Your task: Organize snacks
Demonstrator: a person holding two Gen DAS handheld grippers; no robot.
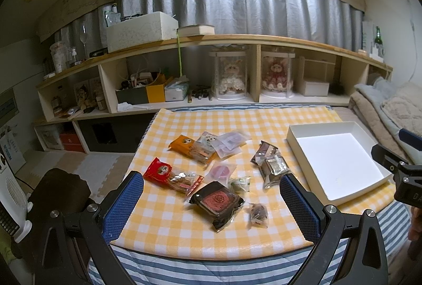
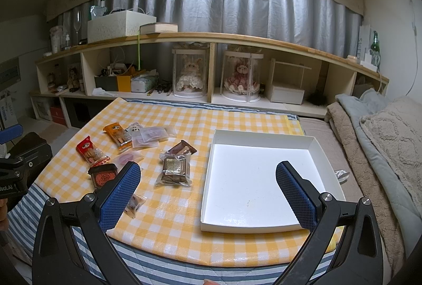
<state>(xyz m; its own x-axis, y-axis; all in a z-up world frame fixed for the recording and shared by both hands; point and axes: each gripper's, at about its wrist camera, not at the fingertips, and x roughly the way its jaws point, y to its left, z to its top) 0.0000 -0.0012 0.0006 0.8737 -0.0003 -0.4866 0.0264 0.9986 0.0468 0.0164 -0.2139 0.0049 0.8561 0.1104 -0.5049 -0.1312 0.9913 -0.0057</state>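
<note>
- Behind the table we see a low wooden shelf (image 2: pixel 211 42) with two boxed dolls under grey curtains (image 2: pixel 224 5).
- Our yellow-checked tablecloth (image 2: pixel 171 205) carries the scattered snacks: a red packet (image 1: pixel 171 175), an orange packet (image 1: pixel 191 146), a dark mooncake pack (image 1: pixel 217 202), brown biscuit packs (image 1: pixel 271 166).
- An empty white tray (image 2: pixel 211 179) sits on the table's right side.
- Our left gripper (image 1: pixel 212 194) and right gripper (image 2: pixel 208 183) both hover spread wide, gripping nothing.
</note>
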